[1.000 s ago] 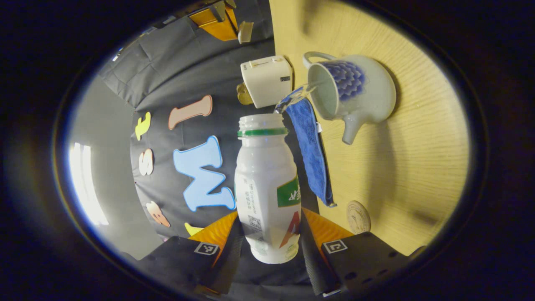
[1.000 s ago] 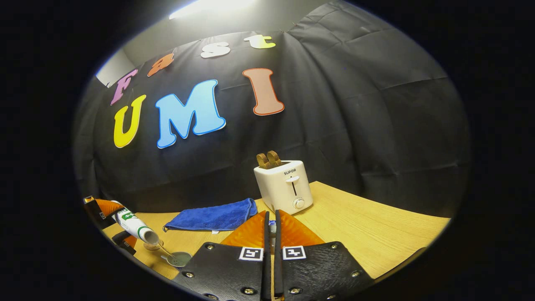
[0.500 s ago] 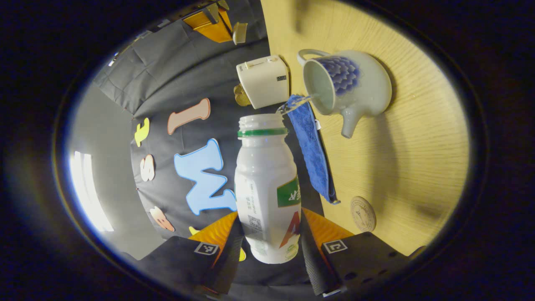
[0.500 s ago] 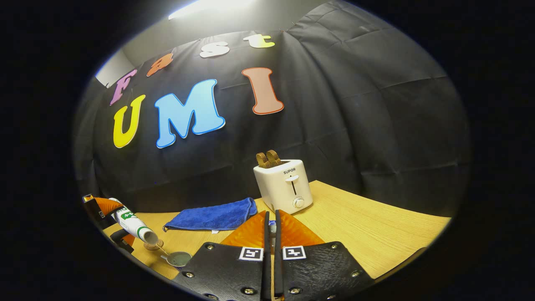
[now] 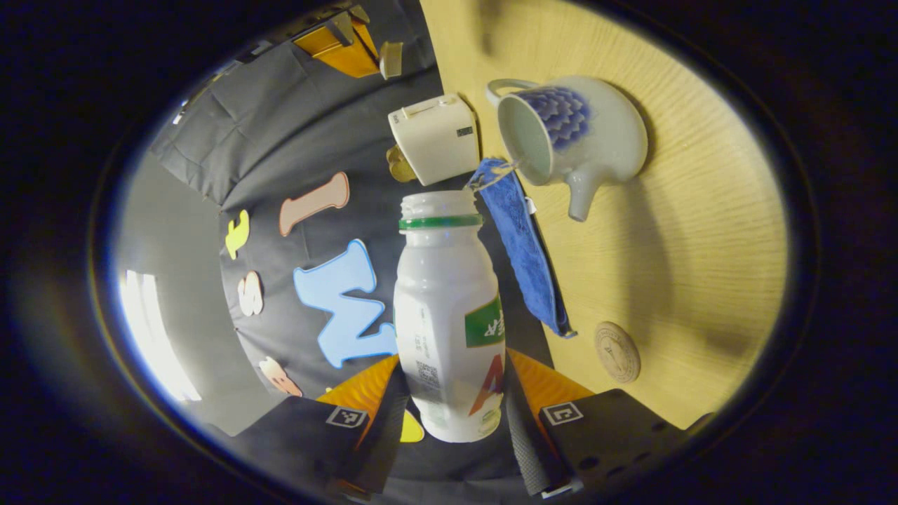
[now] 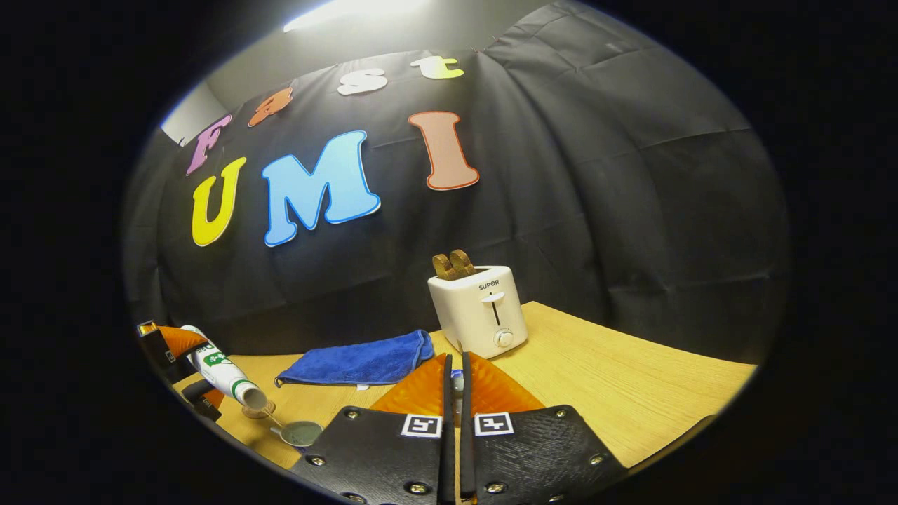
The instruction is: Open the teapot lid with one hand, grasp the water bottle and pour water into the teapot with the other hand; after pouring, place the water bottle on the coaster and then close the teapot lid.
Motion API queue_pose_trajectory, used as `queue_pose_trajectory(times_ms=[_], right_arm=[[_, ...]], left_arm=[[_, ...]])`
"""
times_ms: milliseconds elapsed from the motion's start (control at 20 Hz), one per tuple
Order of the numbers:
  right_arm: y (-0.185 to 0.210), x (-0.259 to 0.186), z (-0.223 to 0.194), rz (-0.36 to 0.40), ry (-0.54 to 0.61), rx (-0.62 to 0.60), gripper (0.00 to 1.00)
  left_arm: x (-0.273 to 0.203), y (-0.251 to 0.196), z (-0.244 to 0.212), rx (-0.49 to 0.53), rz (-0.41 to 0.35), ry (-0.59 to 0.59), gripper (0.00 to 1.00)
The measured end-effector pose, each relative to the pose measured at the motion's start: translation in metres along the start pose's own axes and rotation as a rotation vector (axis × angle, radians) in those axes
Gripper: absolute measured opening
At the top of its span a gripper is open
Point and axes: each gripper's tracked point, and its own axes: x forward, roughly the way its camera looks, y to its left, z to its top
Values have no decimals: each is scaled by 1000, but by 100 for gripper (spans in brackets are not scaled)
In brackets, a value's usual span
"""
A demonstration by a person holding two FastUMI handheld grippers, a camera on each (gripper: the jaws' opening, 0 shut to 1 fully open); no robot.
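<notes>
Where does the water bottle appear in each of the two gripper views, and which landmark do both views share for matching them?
Left gripper view: the water bottle stands at bottom centre, held in the left gripper, a stream running from its mouth into the teapot.
Right gripper view: the water bottle is small at lower left, tilted mouth down.
Shared landmark: the white toaster beside the blue cloth.

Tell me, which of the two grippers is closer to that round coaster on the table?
Left, judging by both views. The left gripper, tipping the water bottle over the teapot, hangs just beside the coaster. The right gripper sits farther along the table, near the toaster.
</notes>
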Motion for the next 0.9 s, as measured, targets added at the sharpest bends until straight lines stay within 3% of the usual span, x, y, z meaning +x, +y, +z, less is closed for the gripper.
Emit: queue_pose_trajectory(times_ms=[150,200,250,450,500,550,600,700,750,850,900], right_arm=[[1,0,-1,4,1,1,3],[1,0,0,4,1,1,3],[1,0,0,4,1,2,3],[0,1,0,4,2,11,3],[0,1,-1,5,4,13,3],[0,1,-1,5,6,14,3],[0,1,-1,5,7,15,3],[0,2,-1,7,5,17,3],[0,1,0,8,4,18,3],[0,1,-1,9,6,21,3],[0,1,-1,10,7,22,3]], left_arm=[[1,3,4,25,5,-13,81],[2,5,5,35,7,-20,76],[2,6,7,44,7,-24,81],[6,7,12,86,9,-42,81],[6,9,13,98,10,-47,76],[6,10,14,108,12,-51,81],[7,11,16,119,14,-56,76],[8,13,18,135,18,-64,81],[8,14,19,142,20,-68,76],[9,16,24,163,24,-77,76],[10,19,24,177,27,-81,81]])
